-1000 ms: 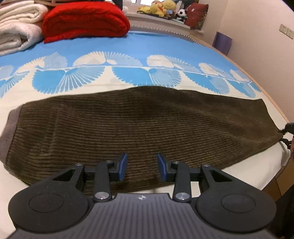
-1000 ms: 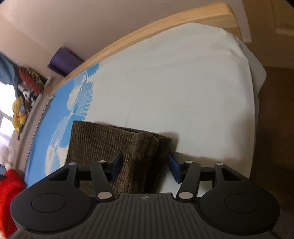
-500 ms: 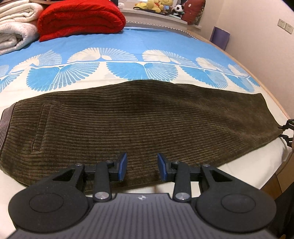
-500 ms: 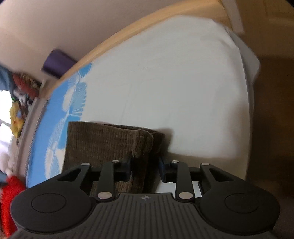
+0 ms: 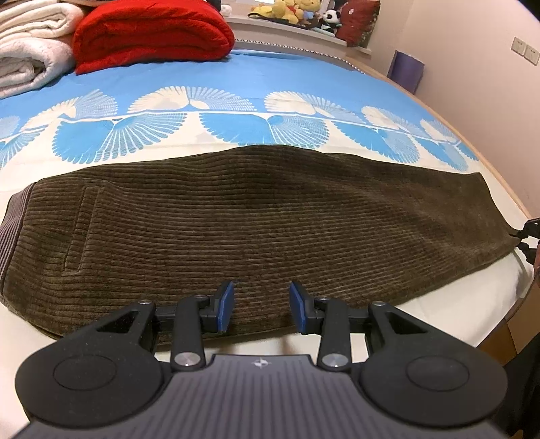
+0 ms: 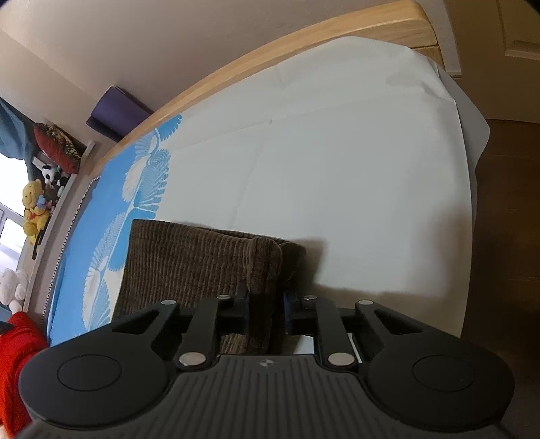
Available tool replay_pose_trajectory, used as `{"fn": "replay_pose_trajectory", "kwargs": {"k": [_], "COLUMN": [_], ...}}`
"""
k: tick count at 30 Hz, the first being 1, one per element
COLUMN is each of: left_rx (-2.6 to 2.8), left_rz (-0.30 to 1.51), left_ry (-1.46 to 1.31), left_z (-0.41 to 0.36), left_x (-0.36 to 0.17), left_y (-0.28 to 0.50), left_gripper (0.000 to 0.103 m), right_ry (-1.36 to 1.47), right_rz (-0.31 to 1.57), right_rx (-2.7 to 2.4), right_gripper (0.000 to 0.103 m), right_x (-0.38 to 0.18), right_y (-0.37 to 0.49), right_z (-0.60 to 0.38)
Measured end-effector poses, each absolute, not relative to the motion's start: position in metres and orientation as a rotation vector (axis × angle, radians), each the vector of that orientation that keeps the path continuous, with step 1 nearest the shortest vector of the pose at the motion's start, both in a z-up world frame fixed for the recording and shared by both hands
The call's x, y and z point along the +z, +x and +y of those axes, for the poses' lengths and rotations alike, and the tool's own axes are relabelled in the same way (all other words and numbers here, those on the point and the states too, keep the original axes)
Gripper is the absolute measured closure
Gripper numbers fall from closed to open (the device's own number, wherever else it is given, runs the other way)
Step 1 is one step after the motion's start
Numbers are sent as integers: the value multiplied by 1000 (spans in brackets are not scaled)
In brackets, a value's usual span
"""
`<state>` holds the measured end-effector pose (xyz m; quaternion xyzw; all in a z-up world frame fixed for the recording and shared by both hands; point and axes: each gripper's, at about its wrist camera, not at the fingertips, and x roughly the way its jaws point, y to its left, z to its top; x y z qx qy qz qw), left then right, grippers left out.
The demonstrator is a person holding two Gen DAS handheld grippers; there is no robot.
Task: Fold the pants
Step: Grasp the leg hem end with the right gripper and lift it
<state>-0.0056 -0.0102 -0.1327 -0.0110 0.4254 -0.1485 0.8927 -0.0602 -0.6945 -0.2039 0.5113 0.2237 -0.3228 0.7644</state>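
Left gripper: hovering with blue pads spread apart, gripping nothing, positioned over the near long edge of the pants. Ahead of the left fingers: lying flat, the brown corduroy pants, folded lengthwise and stretching across the whole view. To the left of this tool: showing the grey waistband and a pocket seam. To the far right: ending at the leg hems, touching the black fingertips of the right gripper at the frame edge. Beyond the pants: spreading out, the bed sheet in blue with white fan patterns. Farther ahead and left: lying folded, a red blanket beside white towels. Far ahead on a ledge: sitting in a row, plush toys.

Right gripper: closing tightly on the leg-hem end of the pants, with cloth pinched between the two fingers and bunching up into a raised fold just ahead of them. To the left of this tool: extending flat, the remaining corduroy over the blue pattern. Ahead and right: lying bare, the white part of the sheet, bordered by the wooden bed frame.
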Motion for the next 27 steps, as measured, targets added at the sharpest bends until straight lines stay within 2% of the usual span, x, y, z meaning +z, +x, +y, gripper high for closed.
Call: {"fn": "replay_pose_trajectory", "kwargs": {"k": [4, 8, 11, 16, 18, 20, 27], "left_rx": [-301, -280, -253, -162, -159, -156, -161], "left_rz": [885, 904, 921, 1013, 999, 1000, 1001], "left_ry": [-9, 5, 4, 50, 69, 79, 63], "left_z": [-12, -14, -16, -19, -21, -22, -19], "left_x": [-133, -138, -144, -169, -171, -170, -170], "left_y": [-6, -1, 4, 17, 16, 16, 16], "left_gripper": [63, 63, 63, 63, 62, 62, 62], "right_ry": [1116, 1117, 1084, 1053, 1047, 1033, 1023], "right_rz": [490, 520, 534, 547, 549, 553, 550], "right_rx": [-695, -696, -682, -675, -676, -685, -690], "right_gripper": [86, 75, 72, 73, 76, 83, 85], "right_x": [-205, -206, -205, -203, -203, -202, -200], "right_y": [-62, -62, -58, -55, -55, -55, -54], "right_z": [-695, -696, -695, -693, -693, -691, -689]}}
